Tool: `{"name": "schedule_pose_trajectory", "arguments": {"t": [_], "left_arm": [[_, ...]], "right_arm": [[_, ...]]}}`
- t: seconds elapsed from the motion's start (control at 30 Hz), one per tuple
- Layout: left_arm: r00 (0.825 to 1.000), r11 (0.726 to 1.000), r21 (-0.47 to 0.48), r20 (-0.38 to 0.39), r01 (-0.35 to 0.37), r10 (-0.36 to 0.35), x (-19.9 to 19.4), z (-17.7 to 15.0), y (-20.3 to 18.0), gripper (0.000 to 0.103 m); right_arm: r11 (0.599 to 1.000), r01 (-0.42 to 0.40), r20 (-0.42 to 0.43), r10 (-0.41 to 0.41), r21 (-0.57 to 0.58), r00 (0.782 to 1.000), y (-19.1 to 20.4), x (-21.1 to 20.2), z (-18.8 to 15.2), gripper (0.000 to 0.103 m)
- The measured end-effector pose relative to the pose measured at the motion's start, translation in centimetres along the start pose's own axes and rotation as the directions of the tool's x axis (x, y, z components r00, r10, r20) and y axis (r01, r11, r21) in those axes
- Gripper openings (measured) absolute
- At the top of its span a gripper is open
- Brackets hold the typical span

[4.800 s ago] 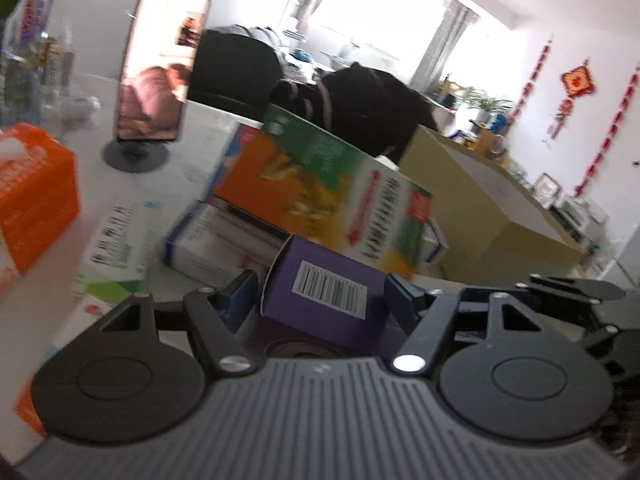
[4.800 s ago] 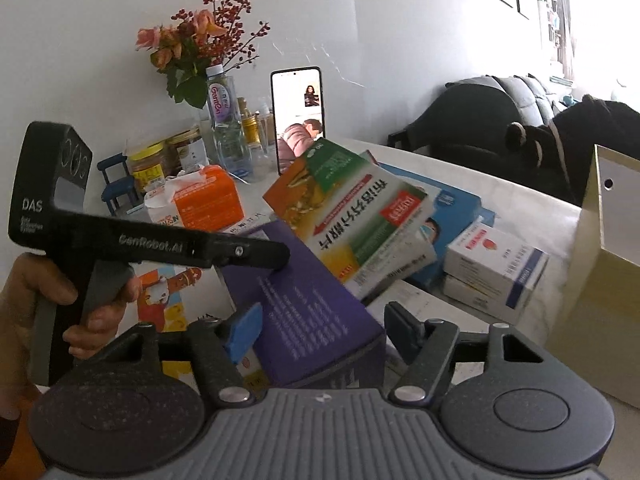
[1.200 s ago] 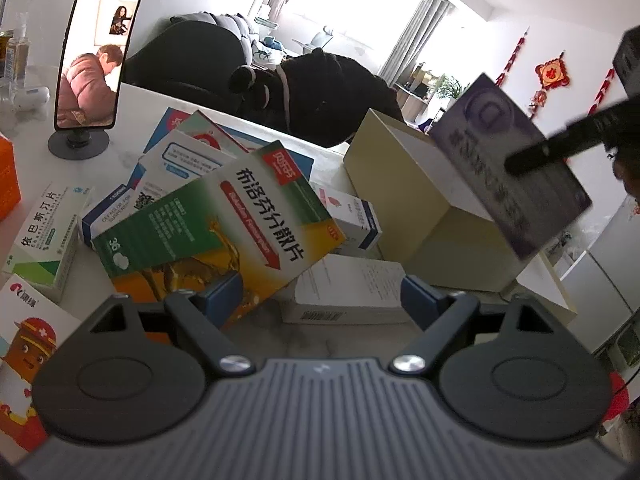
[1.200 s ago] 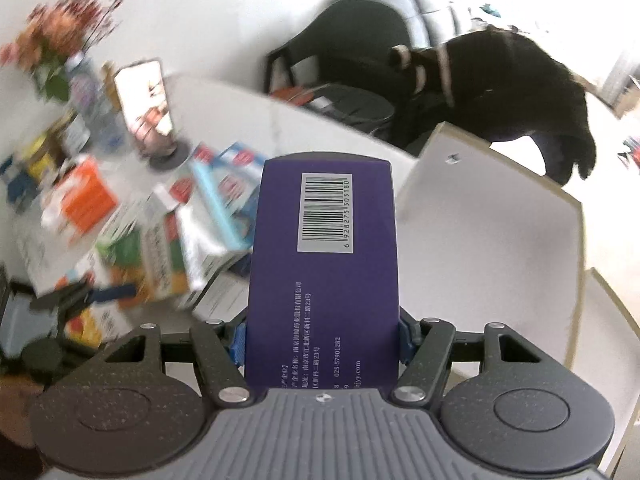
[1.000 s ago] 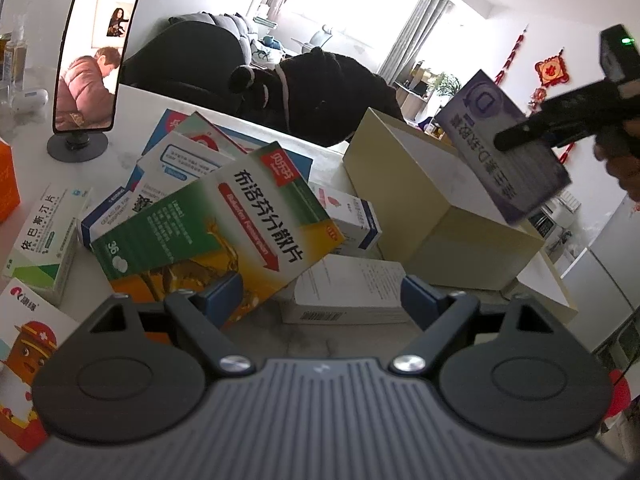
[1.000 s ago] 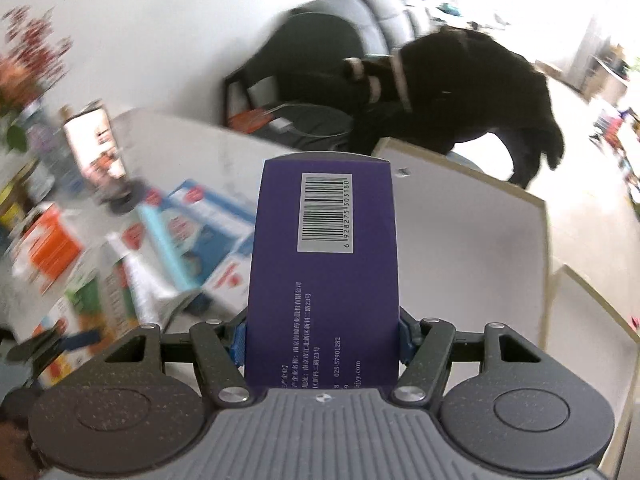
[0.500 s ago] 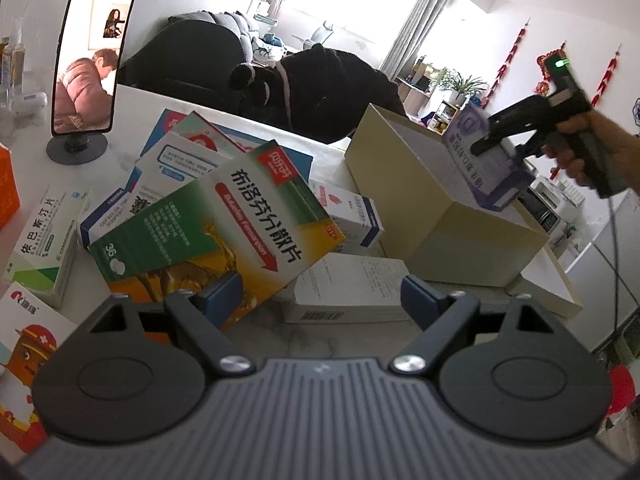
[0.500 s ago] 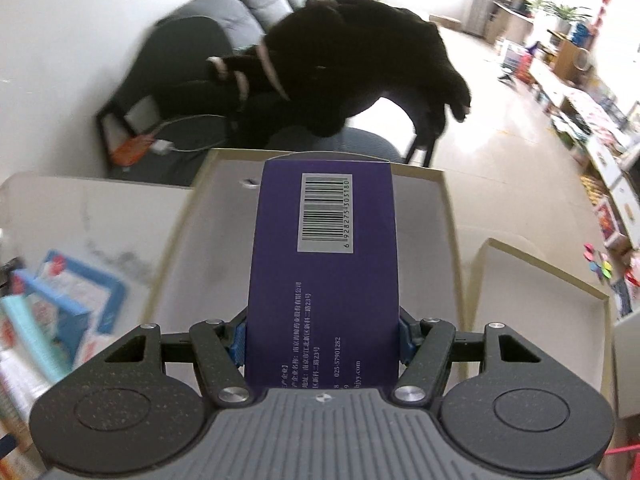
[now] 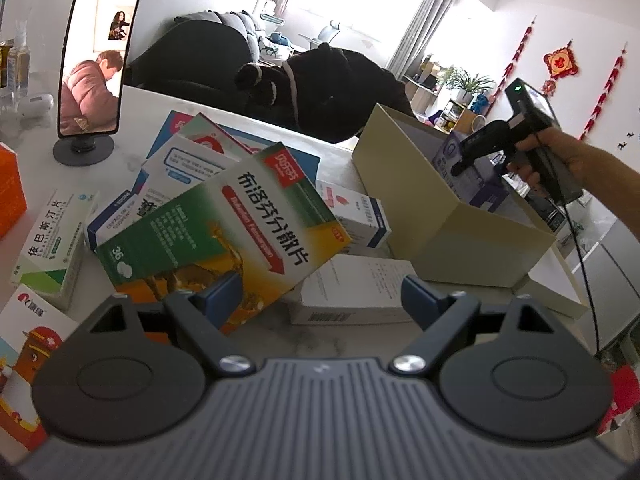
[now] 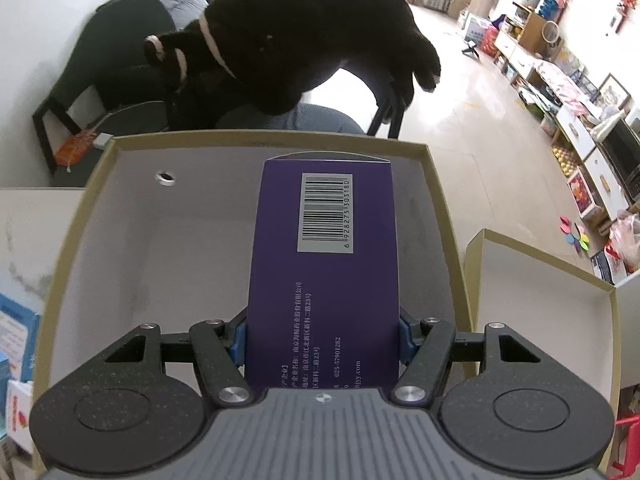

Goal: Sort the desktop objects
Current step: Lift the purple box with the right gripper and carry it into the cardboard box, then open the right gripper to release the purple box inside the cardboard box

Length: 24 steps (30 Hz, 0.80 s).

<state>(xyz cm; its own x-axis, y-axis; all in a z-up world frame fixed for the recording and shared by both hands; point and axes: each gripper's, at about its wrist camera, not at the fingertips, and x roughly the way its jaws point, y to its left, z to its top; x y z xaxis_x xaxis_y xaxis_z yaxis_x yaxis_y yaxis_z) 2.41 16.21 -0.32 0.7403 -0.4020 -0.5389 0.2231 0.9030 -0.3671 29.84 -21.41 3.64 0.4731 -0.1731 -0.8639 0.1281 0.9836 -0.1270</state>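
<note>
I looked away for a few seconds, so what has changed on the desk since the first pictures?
The purple box passed from the left hand-held gripper to the right hand-held gripper, which carried it rightward over the open cardboard box. The left one is open now. The pile with the green-and-orange box stayed put.

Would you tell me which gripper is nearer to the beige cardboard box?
The right gripper: it holds the purple box inside the beige cardboard box. The left gripper hovers open over the medicine boxes beside it.
</note>
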Motion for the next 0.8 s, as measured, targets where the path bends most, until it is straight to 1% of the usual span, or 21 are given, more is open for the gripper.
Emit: {"name": "schedule_pose_trajectory", "arguments": {"t": [0.4,0.63,0.8], "left_arm": [[1.000,1.000,0.012,-0.012,-0.013,0.013,0.2,0.1,-0.5,0.087],[1.000,1.000,0.018,-0.020,-0.011,0.011,0.4,-0.1,-1.1,0.087],[1.000,1.000,0.023,-0.026,0.001,0.000,0.6,-0.2,-1.6,0.087]], "right_arm": [[0.997,0.077,0.044,-0.076,-0.030,0.996,0.5,3.0,0.0,0.068],[0.987,0.121,0.092,-0.112,-0.104,0.989,0.8,3.8,-0.6,0.068],[0.968,0.182,0.144,-0.158,-0.173,0.977,1.4,3.7,-1.2,0.073]]}}
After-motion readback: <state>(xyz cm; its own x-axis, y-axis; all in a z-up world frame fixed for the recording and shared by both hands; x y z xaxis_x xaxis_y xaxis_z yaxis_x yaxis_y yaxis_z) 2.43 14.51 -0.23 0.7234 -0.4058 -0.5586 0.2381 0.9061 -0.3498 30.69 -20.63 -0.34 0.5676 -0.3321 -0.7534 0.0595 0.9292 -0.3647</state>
